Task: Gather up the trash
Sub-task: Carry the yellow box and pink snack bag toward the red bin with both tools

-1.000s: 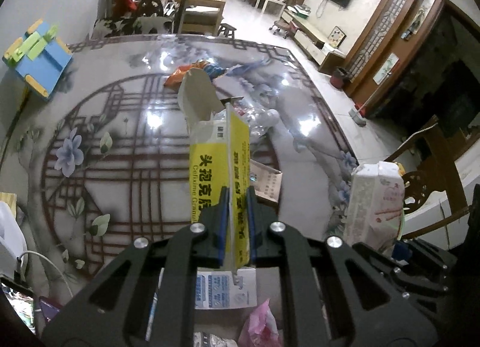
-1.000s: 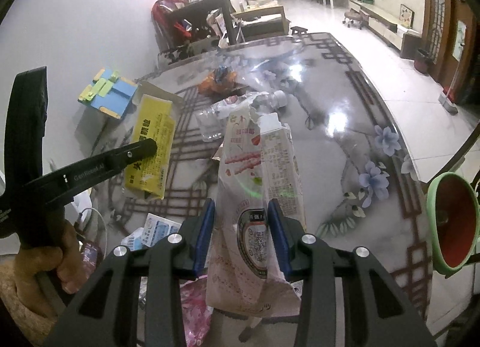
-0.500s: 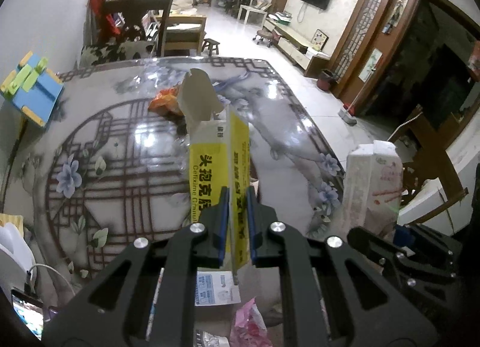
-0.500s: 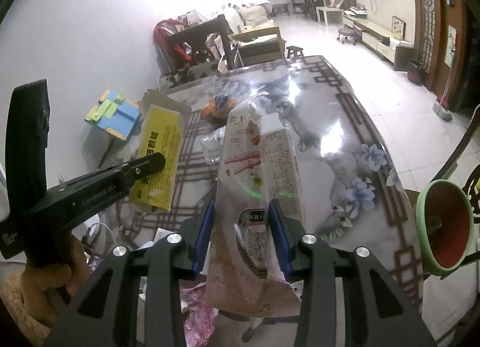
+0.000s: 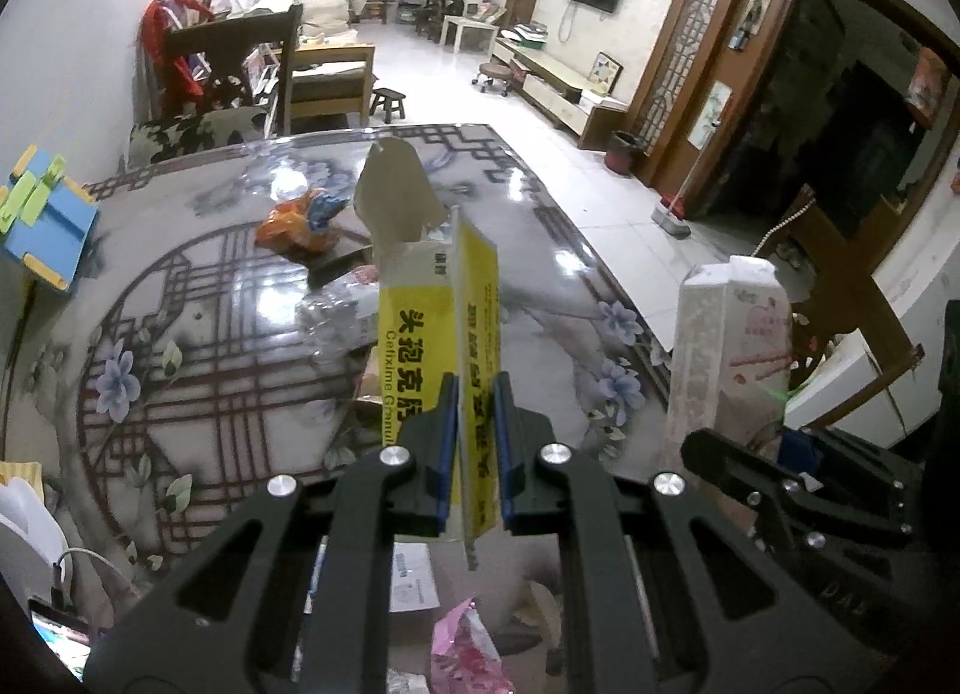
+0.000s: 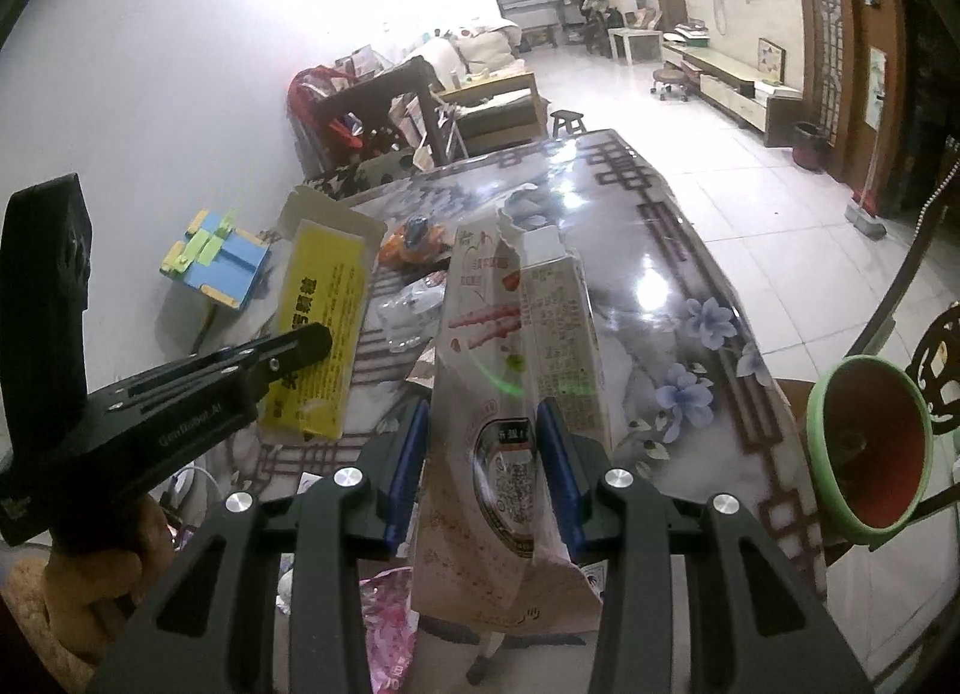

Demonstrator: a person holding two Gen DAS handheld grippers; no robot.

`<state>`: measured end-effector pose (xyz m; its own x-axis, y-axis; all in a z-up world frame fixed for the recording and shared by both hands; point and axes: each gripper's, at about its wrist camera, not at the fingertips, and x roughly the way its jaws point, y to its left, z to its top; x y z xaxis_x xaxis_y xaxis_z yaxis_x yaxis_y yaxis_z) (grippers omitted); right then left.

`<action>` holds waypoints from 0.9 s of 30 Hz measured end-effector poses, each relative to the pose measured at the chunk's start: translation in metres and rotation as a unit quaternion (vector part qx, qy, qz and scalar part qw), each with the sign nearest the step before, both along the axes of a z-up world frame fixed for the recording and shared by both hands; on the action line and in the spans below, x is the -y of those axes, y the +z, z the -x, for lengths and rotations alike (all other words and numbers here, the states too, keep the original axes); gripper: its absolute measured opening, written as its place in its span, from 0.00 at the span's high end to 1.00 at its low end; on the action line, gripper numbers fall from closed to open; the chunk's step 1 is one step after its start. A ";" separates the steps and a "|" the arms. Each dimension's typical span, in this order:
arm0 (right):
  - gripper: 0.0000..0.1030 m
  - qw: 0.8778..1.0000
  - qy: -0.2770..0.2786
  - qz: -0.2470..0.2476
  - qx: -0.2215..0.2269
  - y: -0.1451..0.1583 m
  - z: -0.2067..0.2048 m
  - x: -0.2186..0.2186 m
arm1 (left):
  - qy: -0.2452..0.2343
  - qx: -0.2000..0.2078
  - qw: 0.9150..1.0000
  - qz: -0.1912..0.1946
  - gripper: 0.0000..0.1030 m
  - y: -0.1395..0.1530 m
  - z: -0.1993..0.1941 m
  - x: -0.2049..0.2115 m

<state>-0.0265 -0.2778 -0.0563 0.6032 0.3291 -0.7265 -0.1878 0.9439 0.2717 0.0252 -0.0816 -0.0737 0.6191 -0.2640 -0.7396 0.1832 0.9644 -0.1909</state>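
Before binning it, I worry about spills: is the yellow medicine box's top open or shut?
Open. The yellow medicine box has its top flap standing up, unfolded.

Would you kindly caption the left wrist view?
Left gripper clamps a flattened yellow medicine box above the patterned table.

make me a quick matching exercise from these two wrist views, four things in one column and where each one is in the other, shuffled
Things:
1. yellow medicine box
2. torn snack packet
3. orange wrapper
4. blue and green block

Places:
A. lying on the table near its far end
B. clamped in the right gripper
C. against the white wall at the table's left edge
D. clamped in the left gripper

Pairs: 1-D, 2-B, 3-A, 4-C
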 end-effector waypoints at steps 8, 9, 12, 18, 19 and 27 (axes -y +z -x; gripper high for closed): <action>0.64 1.000 -0.022 0.001 -0.002 0.000 0.004 0.020 | -0.023 0.000 1.000 0.000 0.89 -0.001 -0.001 0.023; 0.64 1.000 -0.024 0.002 -0.002 0.000 0.005 0.021 | -0.024 0.000 1.000 0.000 0.89 0.000 -0.001 0.025; 0.64 1.000 -0.030 0.004 -0.001 0.000 0.006 0.027 | -0.029 0.001 1.000 0.002 0.89 -0.001 -0.002 0.029; 0.64 0.999 -0.041 0.008 0.009 0.005 0.007 0.036 | -0.038 0.005 0.999 0.003 0.89 0.002 -0.005 0.040; 0.64 0.999 -0.043 0.008 0.010 0.005 0.007 0.038 | -0.040 0.005 0.999 0.002 0.89 0.001 -0.007 0.041; 0.64 0.998 -0.055 0.003 0.013 0.006 0.005 0.053 | -0.049 0.007 0.999 0.000 0.89 0.004 -0.012 0.055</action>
